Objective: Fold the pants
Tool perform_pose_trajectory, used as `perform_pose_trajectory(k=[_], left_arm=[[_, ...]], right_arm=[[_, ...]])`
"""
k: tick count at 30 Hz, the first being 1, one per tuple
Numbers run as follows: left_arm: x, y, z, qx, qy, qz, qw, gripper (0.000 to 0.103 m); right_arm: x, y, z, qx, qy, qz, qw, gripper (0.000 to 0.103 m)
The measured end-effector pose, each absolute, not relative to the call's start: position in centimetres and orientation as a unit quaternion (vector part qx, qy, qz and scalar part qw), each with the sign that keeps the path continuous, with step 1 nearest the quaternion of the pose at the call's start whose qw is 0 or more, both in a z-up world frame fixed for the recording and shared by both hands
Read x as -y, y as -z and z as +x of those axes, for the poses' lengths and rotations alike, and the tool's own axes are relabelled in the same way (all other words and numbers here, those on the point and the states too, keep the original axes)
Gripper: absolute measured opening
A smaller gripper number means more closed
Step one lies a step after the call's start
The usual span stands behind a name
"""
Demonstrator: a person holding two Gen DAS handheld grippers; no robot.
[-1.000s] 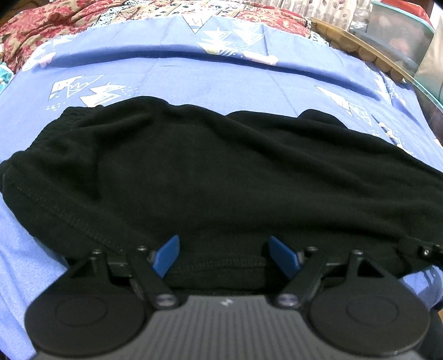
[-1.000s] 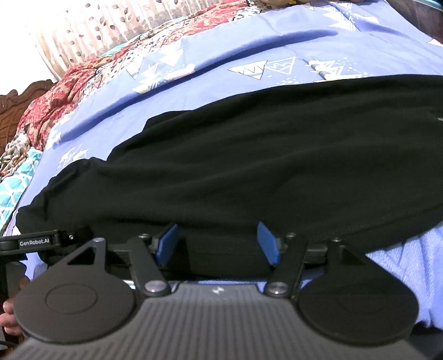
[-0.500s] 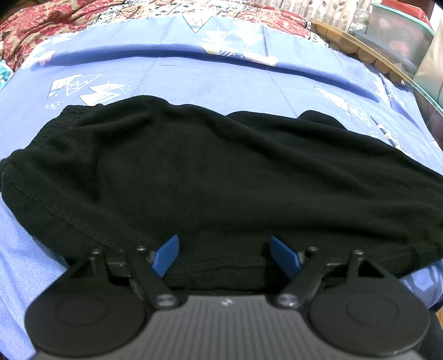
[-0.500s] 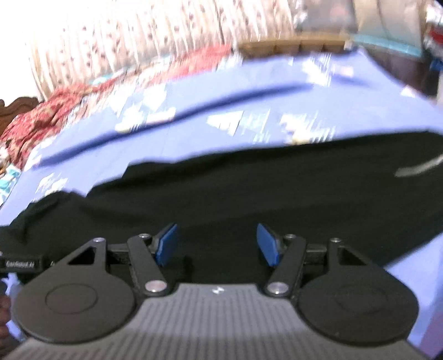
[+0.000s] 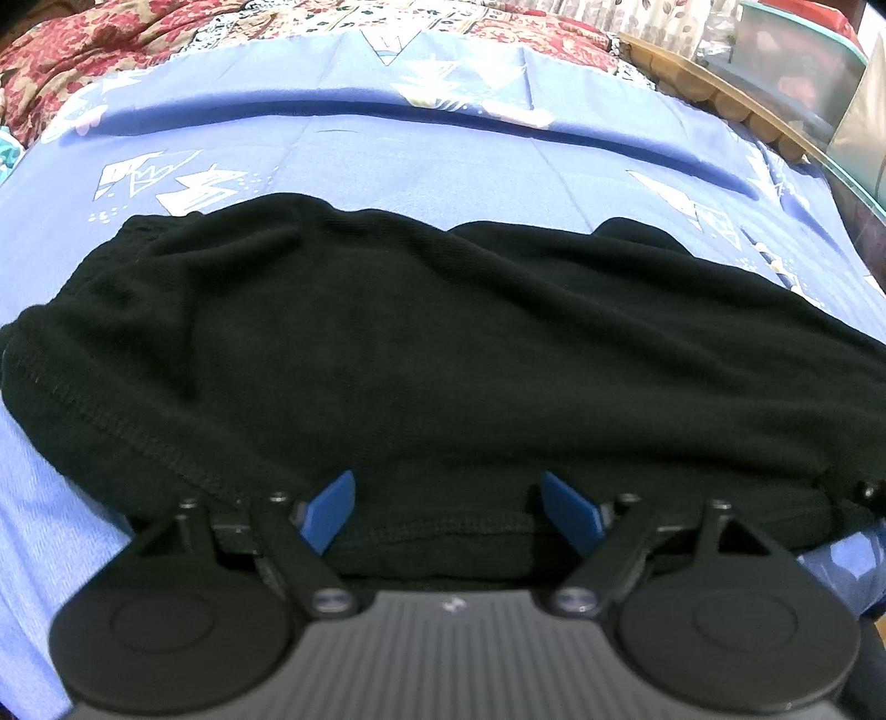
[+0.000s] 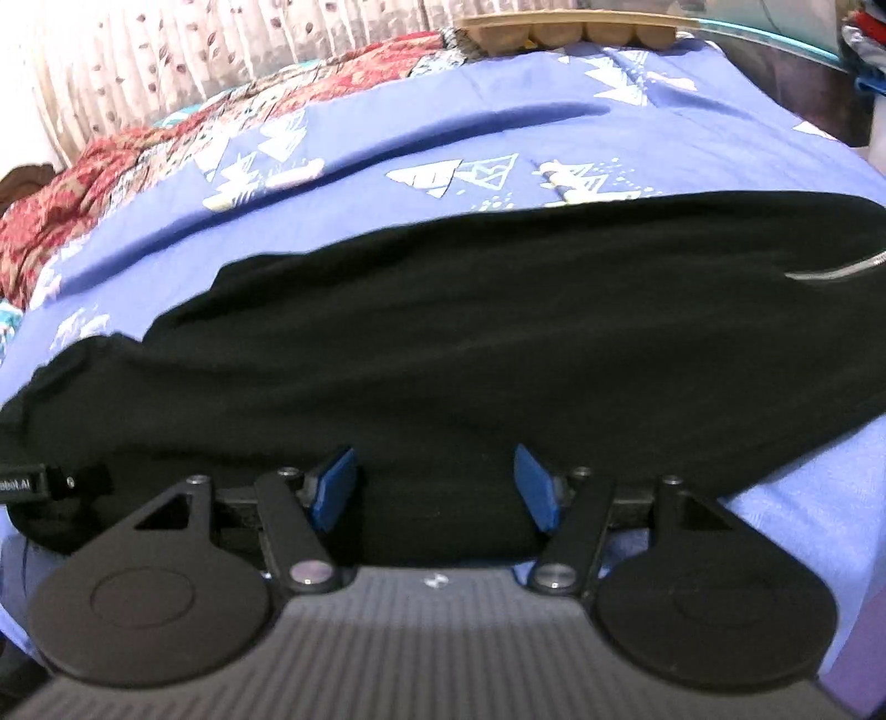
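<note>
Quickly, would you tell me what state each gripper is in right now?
Left gripper: open, blue fingers spread either side of the near edge of the black pants, gripping nothing.
Right gripper: open, likewise straddling the pants' near edge.

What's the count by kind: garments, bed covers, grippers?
Black pants: 1
Blue sheet: 1
Red quilt: 1
Grippers: 2, left gripper and right gripper
Total: 5
</note>
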State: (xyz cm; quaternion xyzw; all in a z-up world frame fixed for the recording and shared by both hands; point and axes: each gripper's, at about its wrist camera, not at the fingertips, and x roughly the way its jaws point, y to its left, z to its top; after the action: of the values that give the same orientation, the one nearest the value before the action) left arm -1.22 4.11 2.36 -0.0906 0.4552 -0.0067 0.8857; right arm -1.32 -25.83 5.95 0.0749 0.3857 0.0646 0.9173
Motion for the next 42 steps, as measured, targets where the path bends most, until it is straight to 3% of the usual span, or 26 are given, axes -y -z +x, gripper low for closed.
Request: perform_pose_trajectory(k=[9, 18, 42], left_arm=[[-3.6, -5.1, -2.3, -0.420, 0.047, -0.128, 0.897, 0.080], [-2.7, -2.2, -1.0, -0.472, 0.045, -0.127, 0.871, 0.080], [-2.3, -2.2, -1.3, -0.466, 0.046, -0.116, 0.876, 0.081]], right_arm=[[28.9, -7.7, -1.5, -0.335, -0.012, 0.103, 0.936, 0.065], [30.7, -5.7, -1.2, -0.379, 0.011, 0.146, 0.914, 0.066], [30.6, -5.7, -1.6, -0.373, 0.015, 0.129, 0.919, 0.067]])
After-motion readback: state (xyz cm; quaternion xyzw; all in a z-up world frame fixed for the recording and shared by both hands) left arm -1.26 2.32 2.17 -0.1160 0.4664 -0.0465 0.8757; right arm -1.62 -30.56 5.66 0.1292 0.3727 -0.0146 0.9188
